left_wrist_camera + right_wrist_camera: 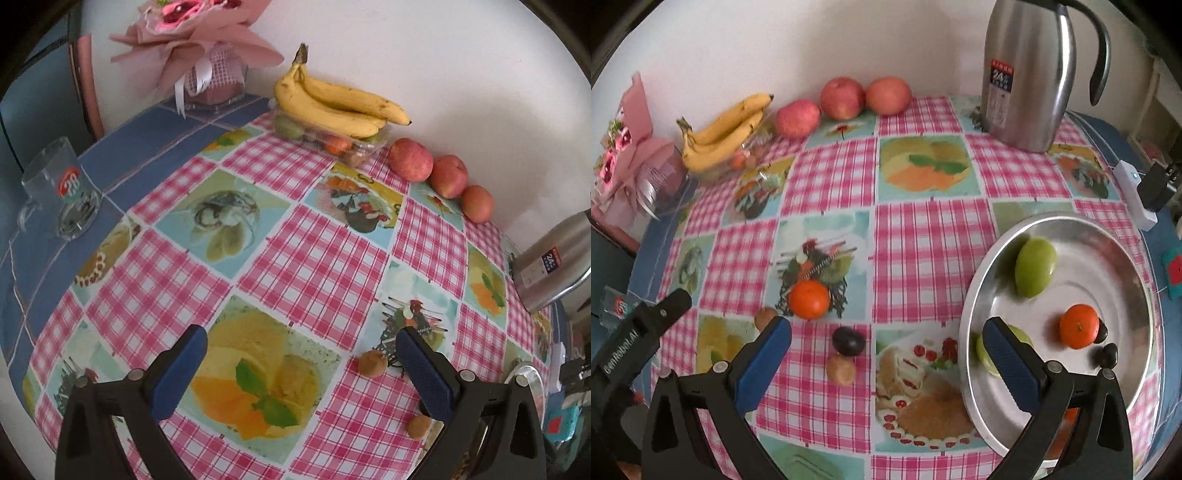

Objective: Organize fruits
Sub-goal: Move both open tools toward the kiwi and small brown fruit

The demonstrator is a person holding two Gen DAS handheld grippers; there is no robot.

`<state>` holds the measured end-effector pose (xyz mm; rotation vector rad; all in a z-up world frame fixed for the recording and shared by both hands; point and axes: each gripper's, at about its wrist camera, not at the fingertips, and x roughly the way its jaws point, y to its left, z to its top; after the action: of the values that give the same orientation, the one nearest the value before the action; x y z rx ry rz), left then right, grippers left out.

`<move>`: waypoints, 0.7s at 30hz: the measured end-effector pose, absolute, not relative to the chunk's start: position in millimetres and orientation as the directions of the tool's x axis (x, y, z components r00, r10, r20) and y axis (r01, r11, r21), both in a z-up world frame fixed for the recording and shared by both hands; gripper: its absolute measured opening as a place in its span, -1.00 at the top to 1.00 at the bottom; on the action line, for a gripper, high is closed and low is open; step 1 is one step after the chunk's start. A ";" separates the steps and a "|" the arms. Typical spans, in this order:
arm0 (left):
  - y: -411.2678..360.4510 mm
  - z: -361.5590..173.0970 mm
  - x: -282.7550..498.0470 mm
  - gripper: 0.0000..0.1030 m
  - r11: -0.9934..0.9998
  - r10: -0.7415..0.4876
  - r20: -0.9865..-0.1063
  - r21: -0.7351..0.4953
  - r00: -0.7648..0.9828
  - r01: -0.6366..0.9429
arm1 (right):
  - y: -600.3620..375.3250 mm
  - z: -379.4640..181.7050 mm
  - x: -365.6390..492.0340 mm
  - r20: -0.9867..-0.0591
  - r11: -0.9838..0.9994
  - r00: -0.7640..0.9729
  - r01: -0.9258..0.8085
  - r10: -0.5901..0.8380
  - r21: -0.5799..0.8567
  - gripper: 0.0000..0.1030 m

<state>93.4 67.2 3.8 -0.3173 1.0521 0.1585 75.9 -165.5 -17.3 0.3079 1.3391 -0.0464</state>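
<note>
Fruits lie split between the round silver metal tray (1115,236) at the table's right edge and the pink checked tablecloth (923,236) itself: the tray already carries a green mango-shaped fruit (1034,266), a second green fruit (988,350) partly behind a finger, an orange tangerine (1079,326) and two small dark plums, so it looks like the collecting place. Loose near the front edge, apparently waiting, are another tangerine (809,299), a dark purple plum (848,341) and small brown round fruits (841,369). The right tongs (886,365) stand wide open and empty above the plum, probably lining up on it. The left tongs (303,373) are likewise spread wide, holding nothing, with one brown fruit (373,363) just inside the right finger. Along the back edge, against the pale wall, sit a yellow banana bunch (332,107) on a clear plastic box, three red apples (410,159) in a row, a steel thermos jug (1027,74), a wrapped pink bouquet (192,48) and a glass mug (62,188).
</note>
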 end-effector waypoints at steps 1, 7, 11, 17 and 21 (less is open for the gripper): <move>67.2 1.9 93.6 -1.00 0.942 -0.025 -0.875 -0.182 0.483 -0.281 | -162.9 -19.7 75.4 -0.965 0.961 0.221 0.205 0.139 0.185 -1.00; 61.2 -5.1 95.3 -1.00 0.951 -0.036 -0.892 -0.169 0.451 -0.258 | -151.6 -21.1 75.6 -0.966 0.966 0.202 0.168 0.163 0.198 -1.00; 57.2 -7.0 96.6 -1.00 0.959 -0.044 -0.897 -0.161 0.439 -0.234 | -142.9 -25.9 76.9 -0.969 0.970 0.179 0.141 0.172 0.198 -1.00; 51.6 -20.0 100.7 -1.00 0.965 -0.049 -0.920 -0.144 0.388 -0.218 | -136.4 -37.8 75.9 -0.977 0.975 0.131 0.127 0.168 0.184 -1.00; 48.8 -27.9 103.0 -1.00 0.967 -0.053 -0.932 -0.138 0.357 -0.215 | -134.7 -43.3 75.8 -0.979 0.975 0.112 0.125 0.171 0.184 -1.00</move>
<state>103.0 48.8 -27.9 -0.2533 1.2046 0.1056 75.8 -134.7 -43.3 0.2440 1.4631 0.0338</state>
